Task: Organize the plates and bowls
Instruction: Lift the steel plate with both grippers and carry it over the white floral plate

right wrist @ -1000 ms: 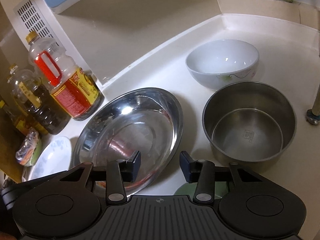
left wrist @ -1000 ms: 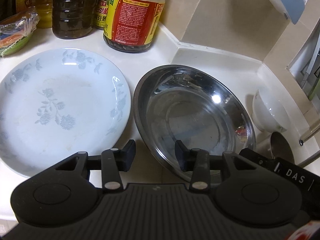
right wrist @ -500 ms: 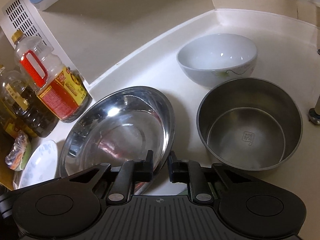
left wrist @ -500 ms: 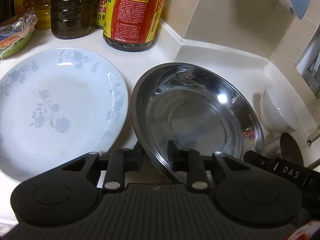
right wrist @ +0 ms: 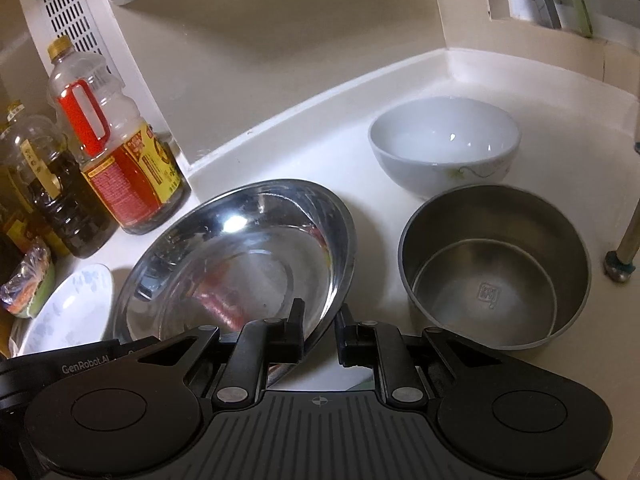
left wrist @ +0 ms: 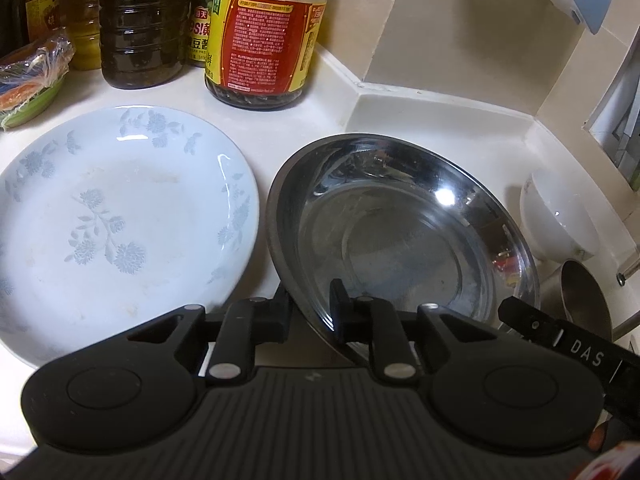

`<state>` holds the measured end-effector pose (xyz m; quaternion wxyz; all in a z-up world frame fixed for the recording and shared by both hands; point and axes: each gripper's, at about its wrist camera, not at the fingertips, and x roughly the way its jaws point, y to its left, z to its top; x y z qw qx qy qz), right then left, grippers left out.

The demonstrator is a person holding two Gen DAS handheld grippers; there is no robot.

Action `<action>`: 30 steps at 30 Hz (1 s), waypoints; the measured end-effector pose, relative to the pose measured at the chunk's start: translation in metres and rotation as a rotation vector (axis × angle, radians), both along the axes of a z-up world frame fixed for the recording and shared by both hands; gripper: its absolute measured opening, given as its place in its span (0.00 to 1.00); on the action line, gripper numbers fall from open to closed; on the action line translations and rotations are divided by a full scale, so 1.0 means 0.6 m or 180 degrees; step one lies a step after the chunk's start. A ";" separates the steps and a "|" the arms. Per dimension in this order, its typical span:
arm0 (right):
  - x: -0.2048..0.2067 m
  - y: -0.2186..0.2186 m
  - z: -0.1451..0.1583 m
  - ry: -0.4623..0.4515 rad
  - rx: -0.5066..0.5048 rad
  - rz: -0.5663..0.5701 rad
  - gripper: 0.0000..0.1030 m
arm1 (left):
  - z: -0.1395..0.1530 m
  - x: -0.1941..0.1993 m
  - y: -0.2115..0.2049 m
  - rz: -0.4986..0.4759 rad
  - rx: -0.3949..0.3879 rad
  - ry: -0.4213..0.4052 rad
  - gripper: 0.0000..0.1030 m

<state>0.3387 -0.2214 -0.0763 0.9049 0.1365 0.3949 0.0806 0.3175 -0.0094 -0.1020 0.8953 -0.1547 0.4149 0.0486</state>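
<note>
Left claw (left wrist: pixel 310 308) and right claw (right wrist: pixel 319 330) are both pinching, nearly closed, the near rim of the shallow round stainless-steel dish (left wrist: pixel 400 232), which is lying straight ahead of both.

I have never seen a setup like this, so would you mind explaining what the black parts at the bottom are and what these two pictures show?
The black parts are two hand-held grippers, each with two fingers and a camera looking forward along them. One picture comes from the left gripper, the other from the right gripper. Both are clamped on the rim of the same shallow steel plate, one finger inside and one outside, at different spots on its near edge. On the white counter lie a floral plate to its left, and a white bowl and a steel pot to its right. Oil and sauce bottles stand behind.
</note>
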 end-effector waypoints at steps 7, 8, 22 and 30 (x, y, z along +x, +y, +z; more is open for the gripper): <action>-0.014 -0.001 0.007 -0.0105 -0.0031 -0.0001 0.15 | 0.009 -0.004 0.000 -0.0047 -0.0010 -0.0067 0.17; -0.015 -0.002 0.009 -0.0121 -0.0030 0.0001 0.15 | 0.011 -0.005 0.001 -0.0052 -0.0012 -0.0080 0.17; -0.028 0.017 0.044 -0.0284 0.0044 0.0071 0.15 | 0.054 -0.036 0.026 0.0014 0.0007 -0.0285 0.17; -0.037 0.055 0.058 -0.0348 0.0101 0.0227 0.15 | 0.073 -0.063 0.064 0.0171 0.0038 -0.0358 0.17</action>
